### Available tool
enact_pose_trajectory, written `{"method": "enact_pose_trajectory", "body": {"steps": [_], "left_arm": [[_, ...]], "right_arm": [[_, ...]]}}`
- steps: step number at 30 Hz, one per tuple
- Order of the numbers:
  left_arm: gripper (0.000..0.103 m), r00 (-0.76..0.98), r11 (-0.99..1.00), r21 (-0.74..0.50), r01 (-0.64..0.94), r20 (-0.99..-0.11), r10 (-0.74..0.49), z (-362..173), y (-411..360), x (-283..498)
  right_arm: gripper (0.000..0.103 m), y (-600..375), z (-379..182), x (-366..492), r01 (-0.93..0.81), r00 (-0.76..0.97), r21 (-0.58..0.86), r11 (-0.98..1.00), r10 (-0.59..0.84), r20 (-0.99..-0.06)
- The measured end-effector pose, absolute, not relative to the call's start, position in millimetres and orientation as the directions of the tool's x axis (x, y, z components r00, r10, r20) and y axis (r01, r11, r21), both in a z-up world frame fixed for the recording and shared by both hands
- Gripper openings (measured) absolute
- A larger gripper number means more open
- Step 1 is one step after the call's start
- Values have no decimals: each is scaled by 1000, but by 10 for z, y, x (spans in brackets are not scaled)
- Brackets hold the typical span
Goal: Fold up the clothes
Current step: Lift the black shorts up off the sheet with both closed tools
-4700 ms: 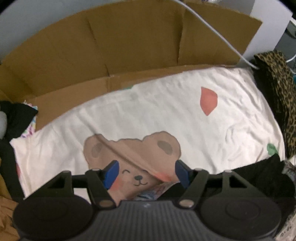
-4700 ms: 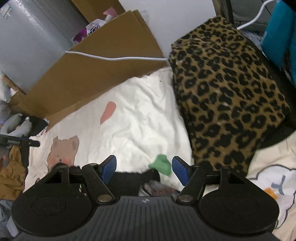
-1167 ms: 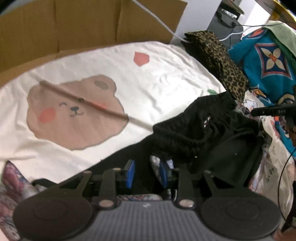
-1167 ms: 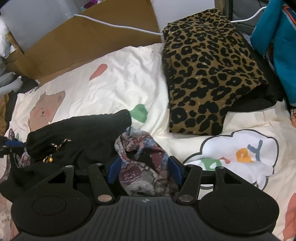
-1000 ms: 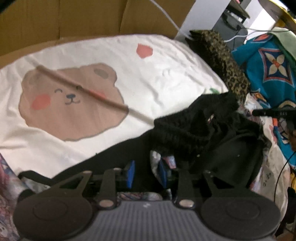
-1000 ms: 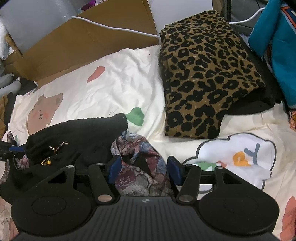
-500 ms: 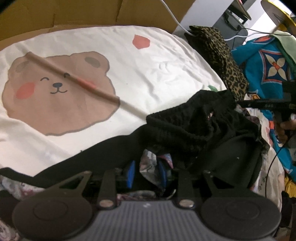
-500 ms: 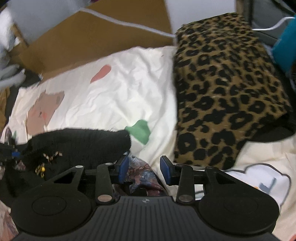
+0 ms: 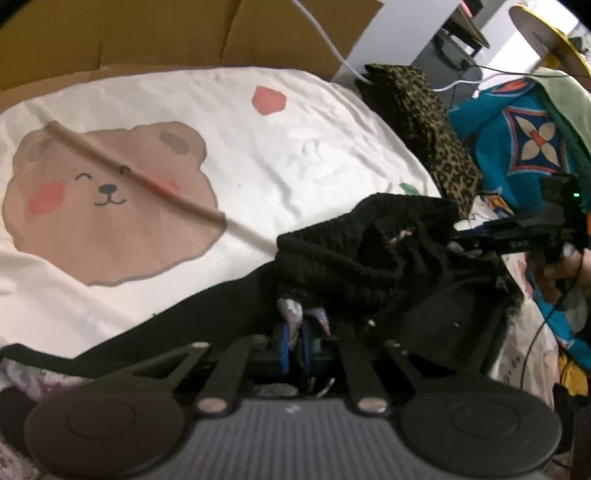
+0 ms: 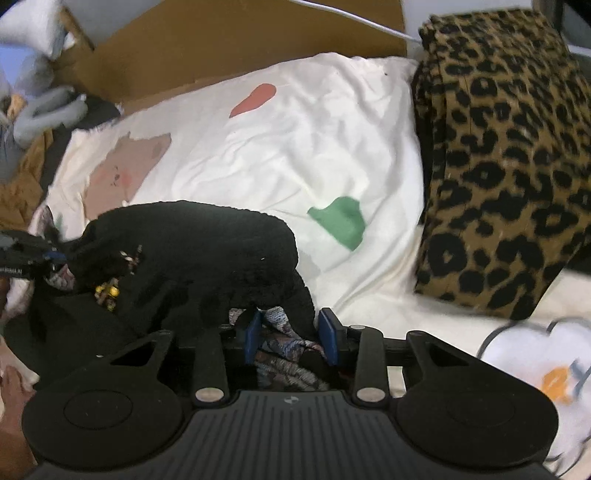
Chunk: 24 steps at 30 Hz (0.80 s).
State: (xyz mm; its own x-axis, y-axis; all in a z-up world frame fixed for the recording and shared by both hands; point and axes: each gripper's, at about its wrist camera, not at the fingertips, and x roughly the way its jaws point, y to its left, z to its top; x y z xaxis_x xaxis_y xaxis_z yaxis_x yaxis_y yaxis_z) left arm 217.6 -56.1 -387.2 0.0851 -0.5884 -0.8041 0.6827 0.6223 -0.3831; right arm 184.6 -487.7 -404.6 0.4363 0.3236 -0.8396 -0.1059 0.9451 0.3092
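A crumpled black knit garment (image 9: 369, 251) with a patterned grey-and-maroon fabric (image 9: 291, 314) under it lies on a cream bear-print sheet (image 9: 110, 192). My left gripper (image 9: 295, 345) is shut on a fold of that patterned fabric at the garment's near edge. In the right wrist view the same black garment (image 10: 192, 243) humps up just ahead. My right gripper (image 10: 291, 334) is closing, with patterned fabric (image 10: 280, 347) bunched loosely between its blue pads. The right gripper's black body (image 9: 524, 236) shows at the garment's far side, held by a hand (image 9: 561, 269).
A folded leopard-print cloth (image 10: 509, 155) lies to the right on the sheet. Brown cardboard (image 9: 147, 33) and a white cable (image 9: 321, 40) line the back. Teal patterned cloth (image 9: 517, 147) hangs at far right. Grey plush items (image 10: 44, 110) sit at the left.
My left jaws have closed onto the patterned fabric. The right gripper has dropped lower toward the black garment and narrowed its jaws around the patterned fabric.
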Motion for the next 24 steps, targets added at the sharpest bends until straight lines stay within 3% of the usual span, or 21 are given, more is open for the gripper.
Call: {"method": "enact_pose_trajectory", "body": {"steps": [1,4,24], "left_arm": [[6,97,623,-376,685,-801,-590,-3837,-535,2192],[5,151,649,-378,660,-780,-607,-3762,-462,2276],[2,415,736,-286,613,-676,-608,-3243,16,2766]], "right_arm": [[14,-4854,-4049,1827,-118,440,309,944,329,-836],[7,-4843,-3988,1802,-102,481,297,949,308,-821],[3,-4511,-3246,2348,-115,661,106,988,156,-734]]}}
